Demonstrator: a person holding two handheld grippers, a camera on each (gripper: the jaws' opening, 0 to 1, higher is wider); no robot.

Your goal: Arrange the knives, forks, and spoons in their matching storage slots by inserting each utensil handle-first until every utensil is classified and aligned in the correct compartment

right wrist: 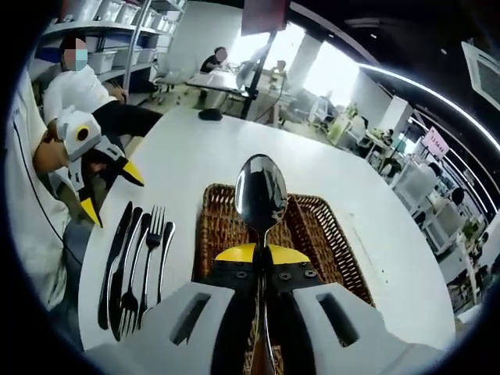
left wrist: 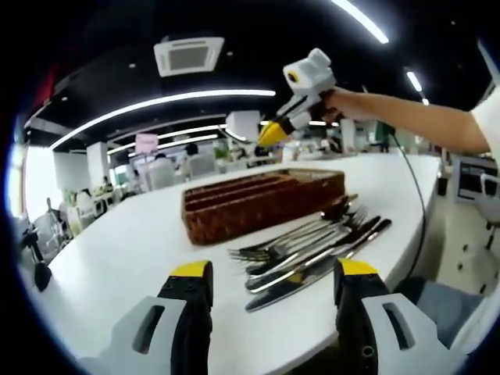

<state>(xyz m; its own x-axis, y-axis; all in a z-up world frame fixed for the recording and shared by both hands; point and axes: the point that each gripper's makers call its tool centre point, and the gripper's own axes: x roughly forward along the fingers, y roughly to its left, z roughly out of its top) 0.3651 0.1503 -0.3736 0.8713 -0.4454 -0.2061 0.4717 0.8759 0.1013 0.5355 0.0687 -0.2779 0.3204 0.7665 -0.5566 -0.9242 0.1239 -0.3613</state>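
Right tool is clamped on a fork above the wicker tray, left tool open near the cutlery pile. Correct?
Not quite. The right tool is shut on a spoon, not a fork: the right gripper view shows its rounded bowl above the wicker tray. The rest holds: the left tool is open near the cutlery pile.

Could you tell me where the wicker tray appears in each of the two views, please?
Left gripper view: the wicker tray sits at the centre, beyond the loose cutlery on the white table.
Right gripper view: the tray lies at lower centre, under the spoon in the right tool.
Shared landmark: the cutlery beside the tray.
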